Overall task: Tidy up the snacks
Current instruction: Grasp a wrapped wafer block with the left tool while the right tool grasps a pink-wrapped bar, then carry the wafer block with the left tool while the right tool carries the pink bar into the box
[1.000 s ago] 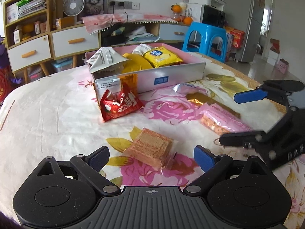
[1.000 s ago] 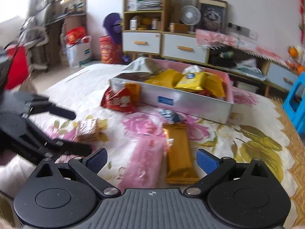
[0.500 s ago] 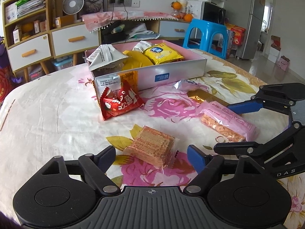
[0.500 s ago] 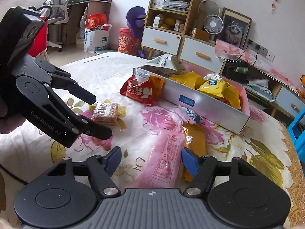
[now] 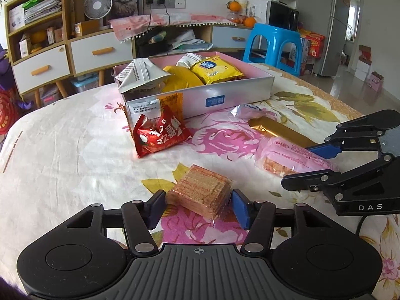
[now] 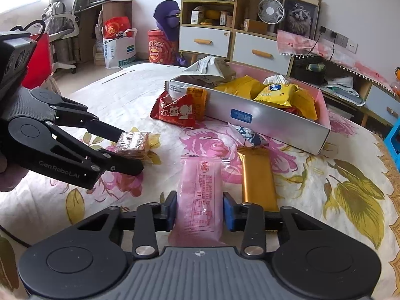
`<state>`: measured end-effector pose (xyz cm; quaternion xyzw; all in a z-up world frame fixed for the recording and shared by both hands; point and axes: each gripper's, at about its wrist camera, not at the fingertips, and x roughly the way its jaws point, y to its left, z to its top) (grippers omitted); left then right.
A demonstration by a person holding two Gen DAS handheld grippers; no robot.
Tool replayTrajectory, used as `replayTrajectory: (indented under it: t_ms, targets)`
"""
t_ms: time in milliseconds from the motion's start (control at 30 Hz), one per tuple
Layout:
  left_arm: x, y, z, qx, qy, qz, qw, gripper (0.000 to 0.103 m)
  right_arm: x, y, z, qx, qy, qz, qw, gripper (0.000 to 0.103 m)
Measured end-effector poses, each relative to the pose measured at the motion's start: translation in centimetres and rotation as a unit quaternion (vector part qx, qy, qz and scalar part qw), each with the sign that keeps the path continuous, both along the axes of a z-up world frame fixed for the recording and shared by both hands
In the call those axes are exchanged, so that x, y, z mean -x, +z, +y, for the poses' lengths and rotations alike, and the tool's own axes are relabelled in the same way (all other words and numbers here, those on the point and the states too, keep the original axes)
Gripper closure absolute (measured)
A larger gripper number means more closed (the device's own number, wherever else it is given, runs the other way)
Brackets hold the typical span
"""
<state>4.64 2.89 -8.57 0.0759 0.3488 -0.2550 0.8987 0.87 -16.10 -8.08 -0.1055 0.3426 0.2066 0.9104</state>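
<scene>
A clear-wrapped wafer pack lies on the flowered tablecloth between the pads of my left gripper. Its jaws are closing and both pads touch the pack. A pink biscuit packet lies lengthwise in my right gripper, whose closing jaws pinch its sides. Behind stands the silver box with a pink inside, holding yellow and white snack bags.
A red snack bag leans on the box's near corner. A gold bar and a small silver-blue packet lie before the box. A blue stool and drawer cabinets stand beyond the table.
Both grippers' jaws went from wide apart to closed in on their packs: the left on the wafer pack, the right on the pink packet. The right gripper also shifted left, centring on the pink packet.
</scene>
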Motion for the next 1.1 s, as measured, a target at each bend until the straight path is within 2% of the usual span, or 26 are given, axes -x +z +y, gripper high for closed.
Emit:
replayTrajectory:
  t_ms: [400, 800, 1100]
  targets:
    - [-0.1, 0.6, 0.1, 0.011, 0.016, 0.010, 0.9998, 0.053, -0.5, 0.8, -0.4, -0.008, -0.011, 0.001, 1.000, 0.079]
    - [-0.5, 2.3, 0.2, 0.045, 0.025, 0.012, 0.9986, 0.053, -1.4, 2.5, -1.2, -0.036, -0.025, -0.004, 0.999, 0.079]
    - [-0.9, 3.2, -0.4, 0.045, 0.031, 0.013, 0.9984, 0.053, -2.6, 3.3, -2.1, -0.050, -0.039, -0.002, 0.998, 0.079]
